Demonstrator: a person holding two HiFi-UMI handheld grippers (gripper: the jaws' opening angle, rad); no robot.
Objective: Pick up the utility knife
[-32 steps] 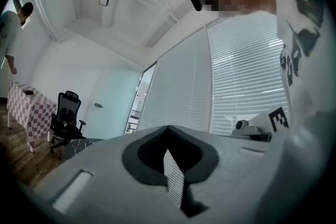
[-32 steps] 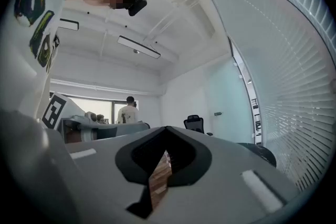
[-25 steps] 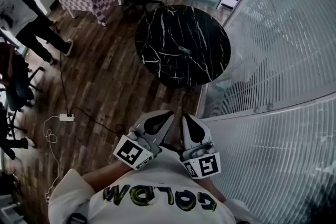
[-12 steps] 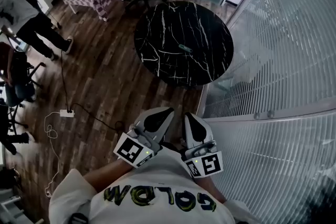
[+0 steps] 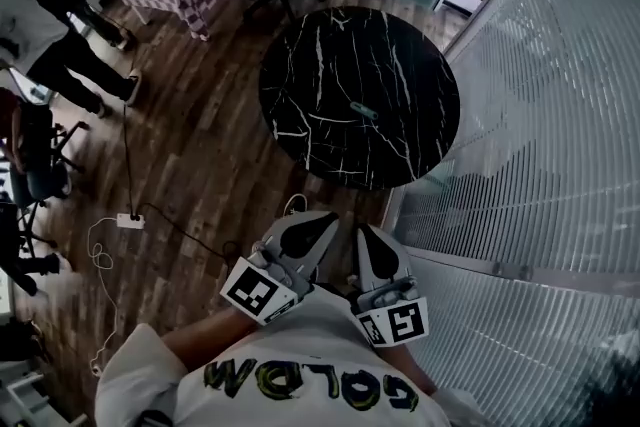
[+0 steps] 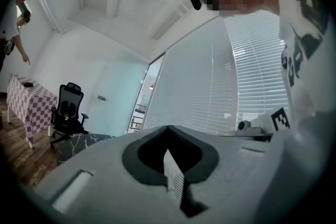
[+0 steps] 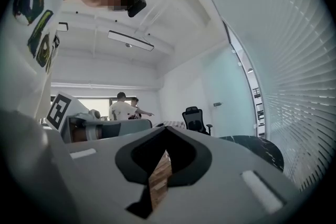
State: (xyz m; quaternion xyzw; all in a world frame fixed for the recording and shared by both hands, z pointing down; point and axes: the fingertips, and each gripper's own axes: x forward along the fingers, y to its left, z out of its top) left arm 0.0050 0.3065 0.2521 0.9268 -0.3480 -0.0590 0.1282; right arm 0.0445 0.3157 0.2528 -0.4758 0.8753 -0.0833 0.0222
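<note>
Gripping nothing, had left tool (image 5: 320,218) and right tool (image 5: 363,233) fully closed (side by side, over wooden floor (image 5: 200,165)); spotted utility knife (image 5: 362,110) lying on round black table (image 5: 330,65), well apart from both.

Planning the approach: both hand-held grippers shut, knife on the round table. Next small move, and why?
Probably carry the right hand-held gripper forward over the round black marble table: the small grey utility knife lies far ahead there, while that gripper and the left hand-held gripper sit shut and empty near the chest.
</note>
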